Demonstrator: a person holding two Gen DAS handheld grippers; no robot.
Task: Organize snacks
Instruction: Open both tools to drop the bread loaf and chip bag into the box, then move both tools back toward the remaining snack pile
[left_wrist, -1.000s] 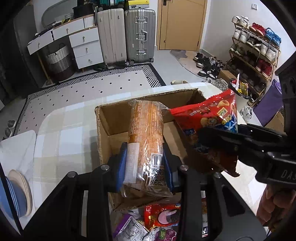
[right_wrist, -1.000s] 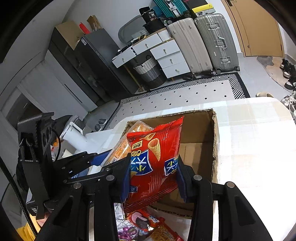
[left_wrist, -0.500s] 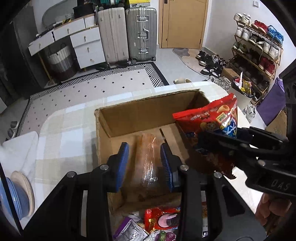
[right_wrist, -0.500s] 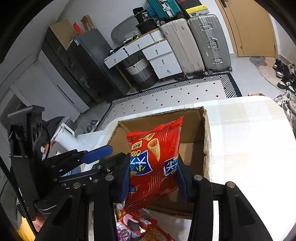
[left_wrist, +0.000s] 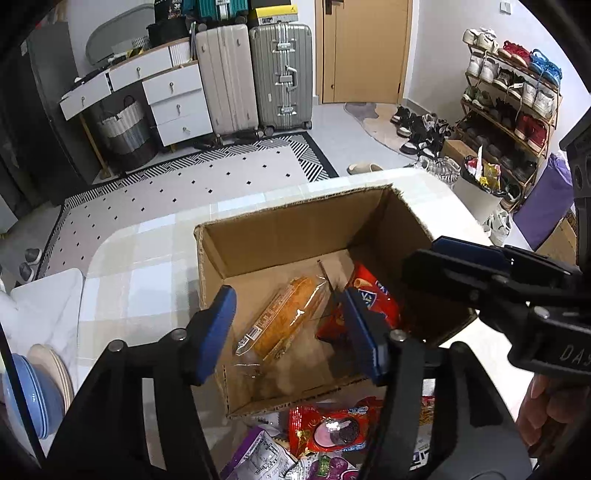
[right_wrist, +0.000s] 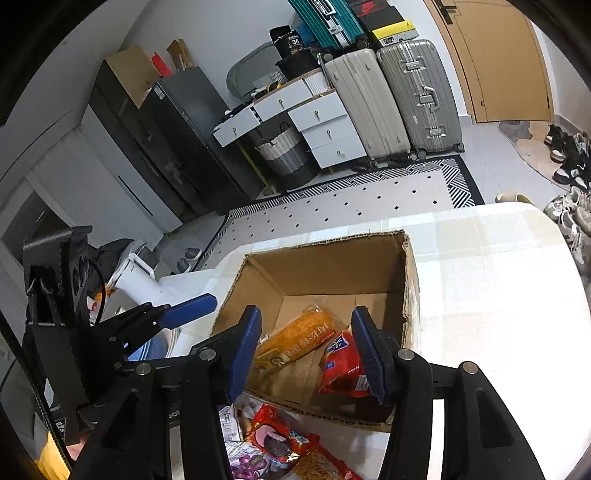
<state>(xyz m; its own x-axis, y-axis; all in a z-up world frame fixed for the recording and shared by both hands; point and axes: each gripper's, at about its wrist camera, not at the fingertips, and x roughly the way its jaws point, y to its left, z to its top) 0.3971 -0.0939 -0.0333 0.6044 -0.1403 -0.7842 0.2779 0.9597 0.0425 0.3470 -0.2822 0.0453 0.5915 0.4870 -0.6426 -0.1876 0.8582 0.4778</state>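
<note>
Left wrist view shows my left gripper (left_wrist: 291, 330) hanging over the cardboard box (left_wrist: 295, 221) with its blue pads spread wide and nothing between them. Right wrist view shows the same for my right gripper (right_wrist: 308, 349): jaws well apart, empty, poised above the box's near edge.

Two snacks already lie on the box floor. The orange biscuit pack (left_wrist: 284, 319) rests flat, its long axis running diagonally from near-left to far-right, and the red chip bag (left_wrist: 373, 299) sits beside it against the right wall, partly hidden behind my left gripper's right pad.

What matters for the coming move is behind and below my fingers, not ahead of them. The snacks not yet sorted lie in a heap on the table (right_wrist: 498, 277) just outside the box's near wall, at the bottom of both views: a red cookie packet (left_wrist: 332, 432) and a purple pouch (left_wrist: 258, 458) under my left fingers, and in the right wrist view the same red packet (right_wrist: 280, 439) beside an orange noodle-like pack (right_wrist: 317, 467).

I judge both grippers must pull back toward me and dip down to reach that heap. The red cookie packet lies roughly crosswise to my fingers and about midway between the two grippers; which is nearer I cannot tell.
</note>
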